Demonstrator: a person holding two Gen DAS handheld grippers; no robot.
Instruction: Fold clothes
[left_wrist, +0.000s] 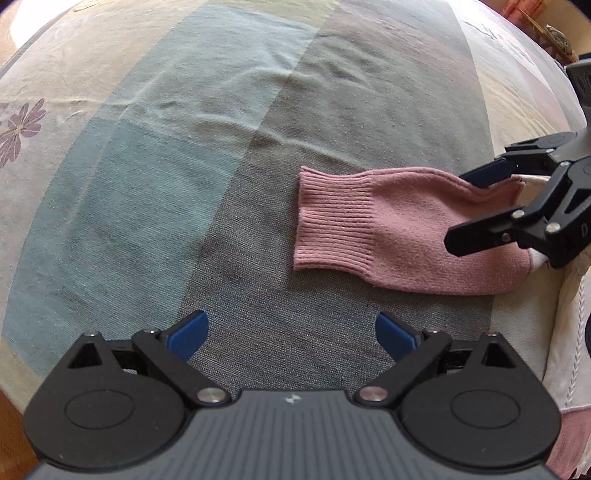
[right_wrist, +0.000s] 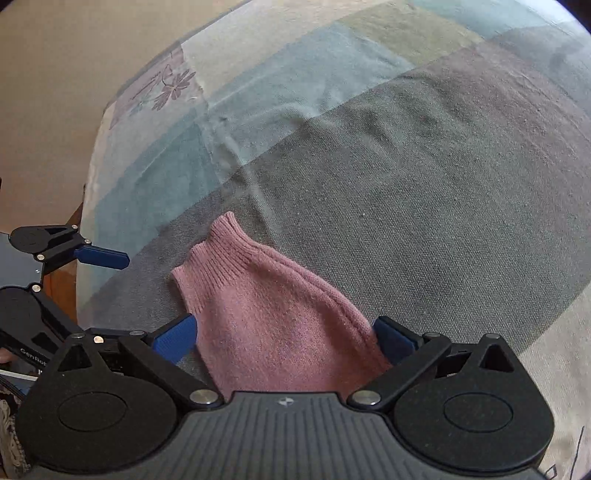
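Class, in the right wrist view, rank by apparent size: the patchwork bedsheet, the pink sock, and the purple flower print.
1. patchwork bedsheet, fills most of the view.
2. pink sock, partly hidden by the right gripper; nearness enlarges it.
3. purple flower print, smallest, but farthest away.

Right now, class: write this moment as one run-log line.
task: fold clothes | item: pink sock flat on patchwork sheet | left gripper: open, empty | right gripper: open, straddling sock's toe end

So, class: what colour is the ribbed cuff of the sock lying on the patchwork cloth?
Dusty pink, like the rest of the sock; the cuff shows best in the left wrist view.
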